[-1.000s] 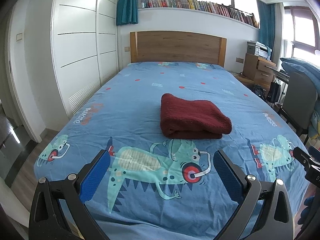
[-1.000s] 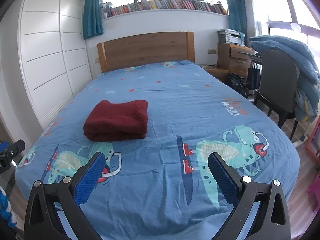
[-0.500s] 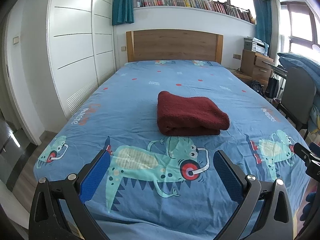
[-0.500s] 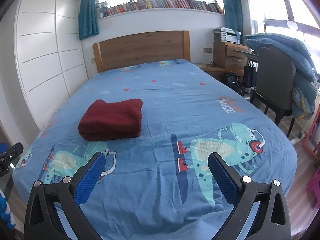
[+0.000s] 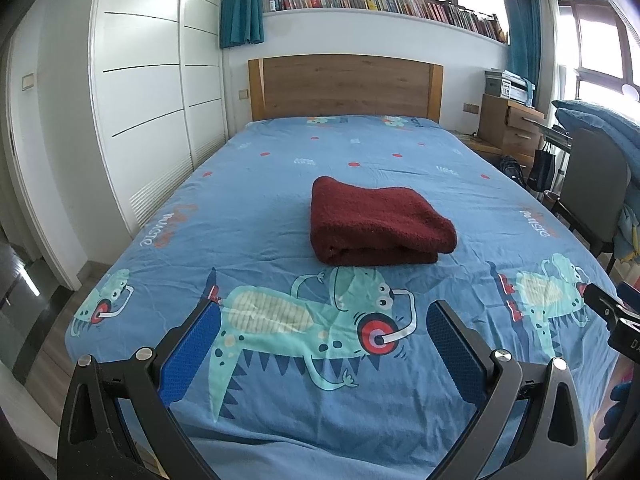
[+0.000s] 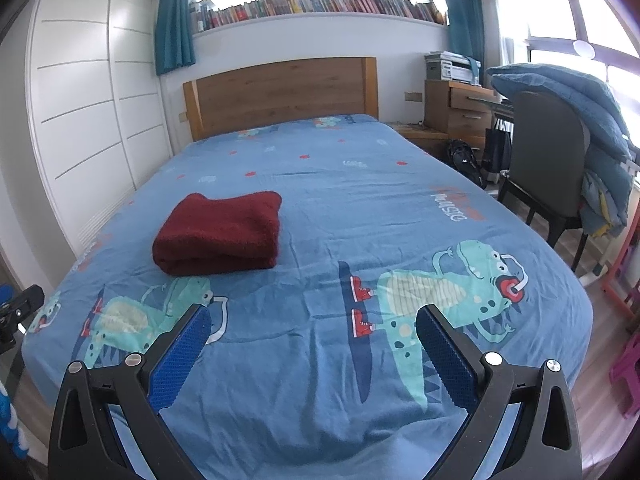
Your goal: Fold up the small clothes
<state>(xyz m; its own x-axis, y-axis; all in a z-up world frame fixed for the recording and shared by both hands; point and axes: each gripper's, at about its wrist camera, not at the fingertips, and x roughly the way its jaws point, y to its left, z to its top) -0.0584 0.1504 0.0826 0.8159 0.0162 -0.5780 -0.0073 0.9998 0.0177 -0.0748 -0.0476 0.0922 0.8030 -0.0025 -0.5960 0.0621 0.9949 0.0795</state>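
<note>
The dark red garment (image 5: 380,222) lies already folded into a neat bundle on the bed (image 5: 280,184), well apart from the left hand-held gripper (image 5: 324,344) and right hand-held gripper (image 6: 314,344), both spread and empty, so folding looks finished.

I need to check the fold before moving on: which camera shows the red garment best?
The left wrist view: the red garment lies near the centre, with its layered front edge facing the camera. The right wrist view shows it off to the left, at an angle, folded just the same.
</note>
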